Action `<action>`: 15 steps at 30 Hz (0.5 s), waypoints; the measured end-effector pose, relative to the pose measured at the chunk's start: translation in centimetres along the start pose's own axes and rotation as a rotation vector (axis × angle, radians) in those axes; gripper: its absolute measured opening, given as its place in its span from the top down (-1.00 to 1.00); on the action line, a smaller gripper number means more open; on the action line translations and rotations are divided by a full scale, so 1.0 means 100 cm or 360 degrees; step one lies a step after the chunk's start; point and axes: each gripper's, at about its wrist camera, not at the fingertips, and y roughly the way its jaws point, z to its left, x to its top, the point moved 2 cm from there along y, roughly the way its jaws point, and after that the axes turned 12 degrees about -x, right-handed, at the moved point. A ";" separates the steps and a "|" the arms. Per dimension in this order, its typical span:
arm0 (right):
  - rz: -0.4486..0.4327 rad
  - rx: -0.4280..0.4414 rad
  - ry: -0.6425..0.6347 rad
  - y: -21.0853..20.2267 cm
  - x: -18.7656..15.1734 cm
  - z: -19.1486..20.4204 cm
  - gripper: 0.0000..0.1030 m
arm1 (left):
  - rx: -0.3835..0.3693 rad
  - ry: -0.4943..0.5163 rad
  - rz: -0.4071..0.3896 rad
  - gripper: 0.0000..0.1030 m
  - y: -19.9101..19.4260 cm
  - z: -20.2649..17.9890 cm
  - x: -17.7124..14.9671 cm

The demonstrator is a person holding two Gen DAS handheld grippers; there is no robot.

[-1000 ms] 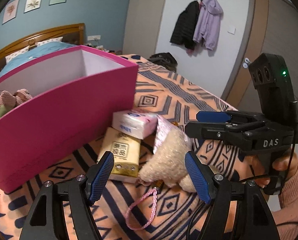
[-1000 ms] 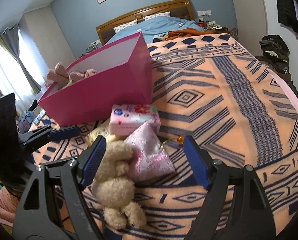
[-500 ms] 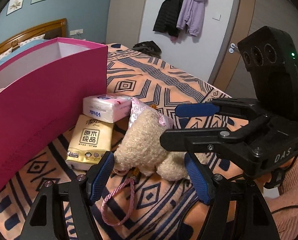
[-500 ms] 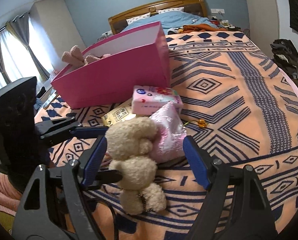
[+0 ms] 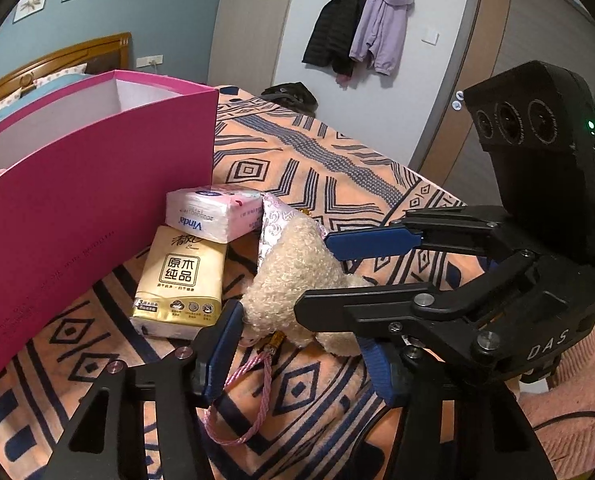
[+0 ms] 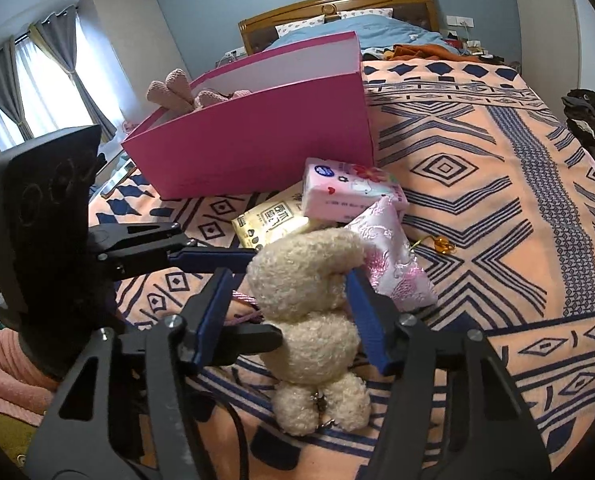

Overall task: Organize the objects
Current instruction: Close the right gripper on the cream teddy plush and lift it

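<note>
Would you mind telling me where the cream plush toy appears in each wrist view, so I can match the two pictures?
Left wrist view: the cream plush toy sits low at centre, right of the yellow tissue pack.
Right wrist view: the toy fills the lower centre, between the right gripper fingers.
Shared landmark: the pink box, behind the toy in both.
</note>
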 end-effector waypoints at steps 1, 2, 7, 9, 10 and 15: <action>0.0005 0.0006 0.0006 0.001 0.000 -0.001 -0.19 | 0.0006 0.0007 -0.0001 -0.12 0.000 -0.001 0.000; 0.0008 0.0013 0.0011 0.002 0.000 -0.001 -0.19 | 0.0012 0.0014 -0.0001 -0.12 0.001 -0.002 0.000; 0.0032 0.0015 0.0028 0.009 0.000 -0.003 0.13 | 0.0019 0.0027 0.0007 -0.12 0.003 -0.002 -0.001; 0.0031 0.0028 0.0042 0.008 0.000 -0.005 0.13 | 0.0012 0.0021 0.0004 -0.12 0.002 -0.001 0.000; 0.0029 0.0031 0.0046 0.008 0.000 -0.005 0.14 | 0.0009 0.0021 0.0001 -0.12 0.002 -0.001 0.000; 0.0019 0.0057 0.0078 0.002 0.000 -0.007 0.16 | -0.0013 0.0027 -0.0026 -0.12 -0.004 -0.002 0.002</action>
